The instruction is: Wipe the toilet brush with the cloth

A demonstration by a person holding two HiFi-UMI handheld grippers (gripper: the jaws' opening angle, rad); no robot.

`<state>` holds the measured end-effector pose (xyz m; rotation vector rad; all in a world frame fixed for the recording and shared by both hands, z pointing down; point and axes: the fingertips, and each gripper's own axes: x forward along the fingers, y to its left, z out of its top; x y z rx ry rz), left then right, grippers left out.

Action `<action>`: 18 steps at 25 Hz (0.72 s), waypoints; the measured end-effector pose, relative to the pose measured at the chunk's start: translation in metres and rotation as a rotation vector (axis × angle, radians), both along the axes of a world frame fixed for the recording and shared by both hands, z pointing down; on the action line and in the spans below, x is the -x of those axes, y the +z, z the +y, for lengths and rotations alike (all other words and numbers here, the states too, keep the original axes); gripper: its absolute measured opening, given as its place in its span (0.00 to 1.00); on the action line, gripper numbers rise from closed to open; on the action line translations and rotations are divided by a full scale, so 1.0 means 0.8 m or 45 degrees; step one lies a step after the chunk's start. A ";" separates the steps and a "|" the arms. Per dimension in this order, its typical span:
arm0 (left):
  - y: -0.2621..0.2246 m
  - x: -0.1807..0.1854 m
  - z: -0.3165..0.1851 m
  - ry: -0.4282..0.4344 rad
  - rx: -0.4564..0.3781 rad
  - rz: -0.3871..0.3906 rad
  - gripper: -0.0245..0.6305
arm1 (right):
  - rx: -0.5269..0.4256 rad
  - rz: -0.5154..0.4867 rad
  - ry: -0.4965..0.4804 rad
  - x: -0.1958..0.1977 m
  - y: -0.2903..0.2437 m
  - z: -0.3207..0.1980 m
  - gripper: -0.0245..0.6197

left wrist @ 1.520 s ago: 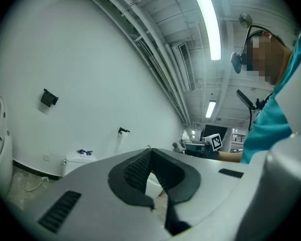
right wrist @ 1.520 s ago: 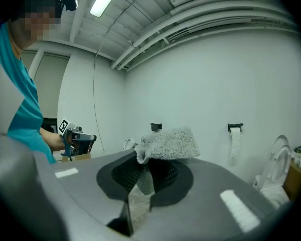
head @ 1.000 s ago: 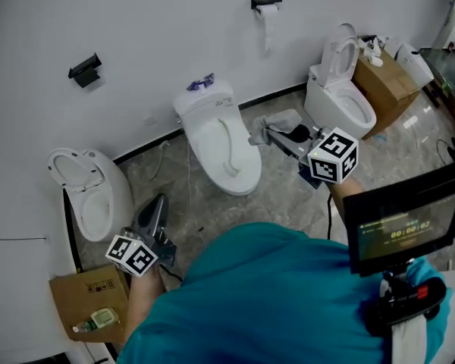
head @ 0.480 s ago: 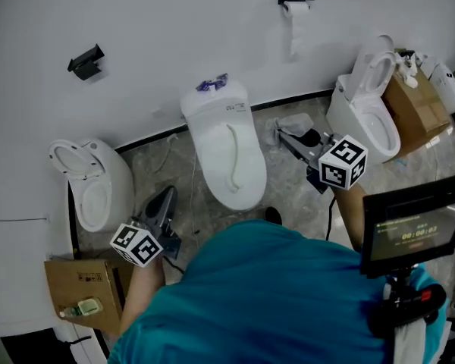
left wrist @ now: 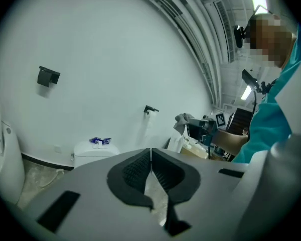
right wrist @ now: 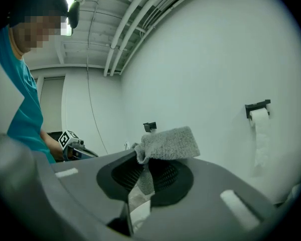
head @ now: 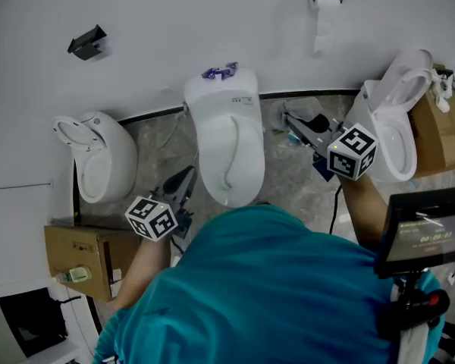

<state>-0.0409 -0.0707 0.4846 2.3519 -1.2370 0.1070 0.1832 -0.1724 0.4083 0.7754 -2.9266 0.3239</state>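
A plain white wall is filling the top of the head view, and below it a band of mottled grey floor is showing between the fixtures. The person's teal shirt is taking up most of the lower middle of the frame. Three white toilets are standing against the wall: the middle toilet at centre with its lid down, the left toilet at the left and the right toilet at the right edge, both with open bowls. A cardboard box is sitting at the lower left, and a dark screen is glowing at the lower right. The left claw is pointing up the frame just beside the middle toilet's left flank; in its own view its jaws are pressing together with nothing between them. The right claw is reaching toward the gap between the middle and right toilets, and its jaws are clamping a grey cloth, which is bunching up above the pads at the centre of the right gripper view. A toilet roll is hanging at the upper right, and a small black bracket is sitting at the upper left.
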 end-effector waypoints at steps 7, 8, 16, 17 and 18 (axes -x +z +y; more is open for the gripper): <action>0.112 0.031 -0.044 -0.010 0.245 -0.067 0.05 | 0.081 0.049 0.041 0.018 0.047 -0.027 0.09; 0.135 0.040 -0.050 -0.011 0.293 -0.074 0.05 | 0.092 0.067 0.055 0.024 0.055 -0.030 0.09; 0.388 0.072 -0.048 0.095 0.847 -0.273 0.31 | 0.222 0.154 0.172 0.056 0.126 -0.046 0.09; 0.422 0.070 -0.040 0.089 0.927 -0.274 0.36 | 0.244 0.168 0.183 0.054 0.138 -0.045 0.09; 0.454 0.069 -0.035 0.069 0.999 -0.266 0.42 | 0.264 0.181 0.194 0.052 0.150 -0.045 0.09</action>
